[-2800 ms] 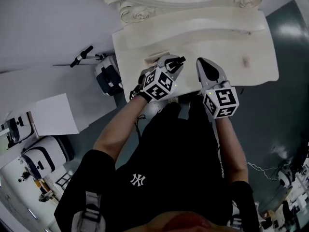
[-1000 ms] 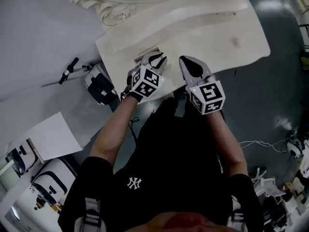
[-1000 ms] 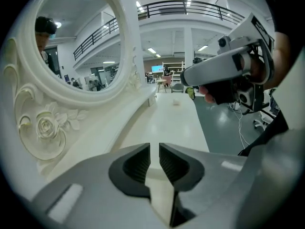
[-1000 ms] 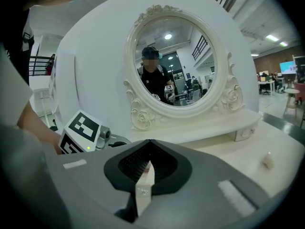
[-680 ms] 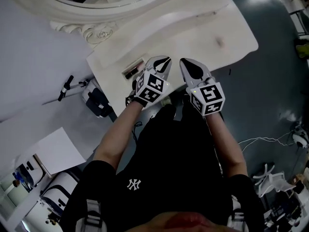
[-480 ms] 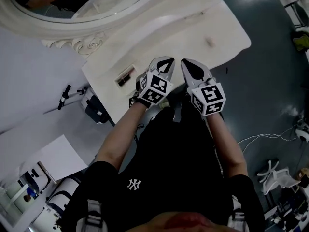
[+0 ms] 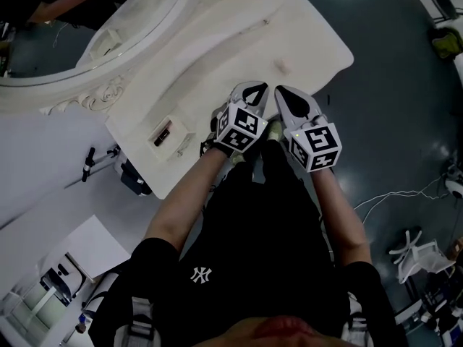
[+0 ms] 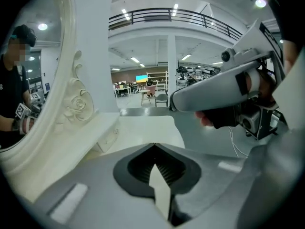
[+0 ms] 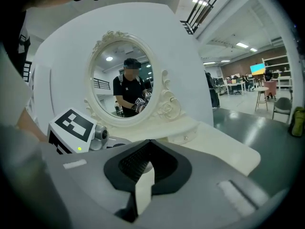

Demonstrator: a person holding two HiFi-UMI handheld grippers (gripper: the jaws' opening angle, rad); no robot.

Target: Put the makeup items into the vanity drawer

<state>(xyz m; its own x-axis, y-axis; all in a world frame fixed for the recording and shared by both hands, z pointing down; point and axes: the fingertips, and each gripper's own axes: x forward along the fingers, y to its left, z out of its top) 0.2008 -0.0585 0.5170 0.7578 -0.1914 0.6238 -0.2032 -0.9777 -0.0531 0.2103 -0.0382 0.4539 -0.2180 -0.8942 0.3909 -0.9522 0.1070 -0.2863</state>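
Observation:
In the head view a white vanity top [image 7: 217, 71] runs from lower left to upper right. A small open white compartment [image 7: 165, 132] near its left end holds a dark makeup item [image 7: 162, 131]. A small pale object [image 7: 283, 66] lies near the right end. My left gripper [image 7: 255, 87] and right gripper [image 7: 283, 92] hover side by side over the vanity's front edge, to the right of the compartment. Both are shut and hold nothing. The left gripper view has closed jaws [image 8: 154, 148] with the right gripper [image 8: 224, 87] beside them. The right gripper view also has closed jaws [image 9: 149, 143].
An oval mirror [image 7: 94, 27] in a carved white frame stands along the vanity's back and reflects the person. Dark equipment [image 7: 134, 176] and a white sheet [image 7: 76, 244] lie on the floor at left. Cables [image 7: 405, 194] run across the dark floor at right.
The left gripper has drawn back to the right, off the small compartment, which now shows a dark item. The head view swung, so the vanity sits more diagonally. Both grippers stayed shut.

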